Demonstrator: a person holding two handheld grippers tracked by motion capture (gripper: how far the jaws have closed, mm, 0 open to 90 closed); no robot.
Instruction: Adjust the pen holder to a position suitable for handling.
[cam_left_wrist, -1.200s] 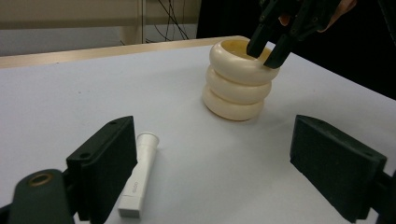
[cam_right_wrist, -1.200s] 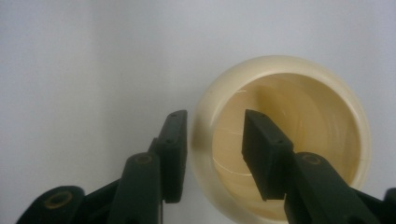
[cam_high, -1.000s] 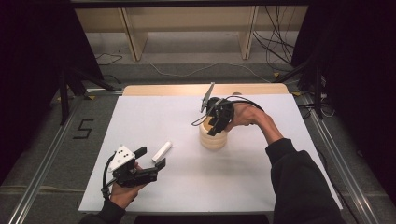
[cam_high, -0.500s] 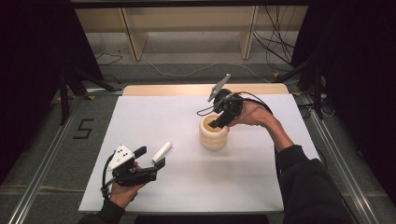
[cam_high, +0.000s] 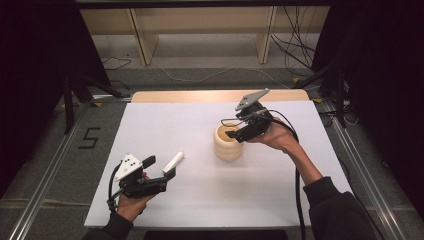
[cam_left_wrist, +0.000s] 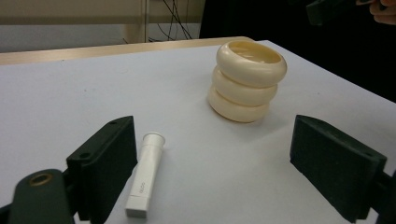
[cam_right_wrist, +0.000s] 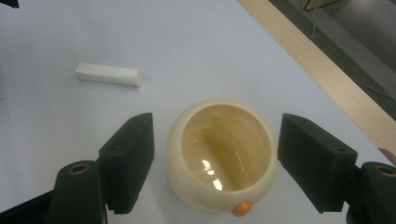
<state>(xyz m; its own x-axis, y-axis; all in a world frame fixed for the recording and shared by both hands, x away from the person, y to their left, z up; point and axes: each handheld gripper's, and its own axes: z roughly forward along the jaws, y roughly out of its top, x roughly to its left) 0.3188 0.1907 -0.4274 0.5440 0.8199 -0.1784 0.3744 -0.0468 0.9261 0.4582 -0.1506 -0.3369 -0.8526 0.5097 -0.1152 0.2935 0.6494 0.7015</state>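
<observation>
The white table (cam_high: 200, 200) carried a cream ribbed pot (cam_high: 228, 142) standing upright right of centre; it looked rigid, glossy and probably slippery, best gripped across the rim or in a groove between its rings. The right gripper (cam_high: 239, 134) hung tilted over its mouth, jaws just opened and clear of it. Near the small white tube (cam_high: 173, 162), the left gripper (cam_high: 167, 172) rested low, jaws apart and empty.

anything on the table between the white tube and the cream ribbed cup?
Nothing: bare white table between the white tube and the cream ribbed cup, as seen in the high view and left gripper view.
</observation>
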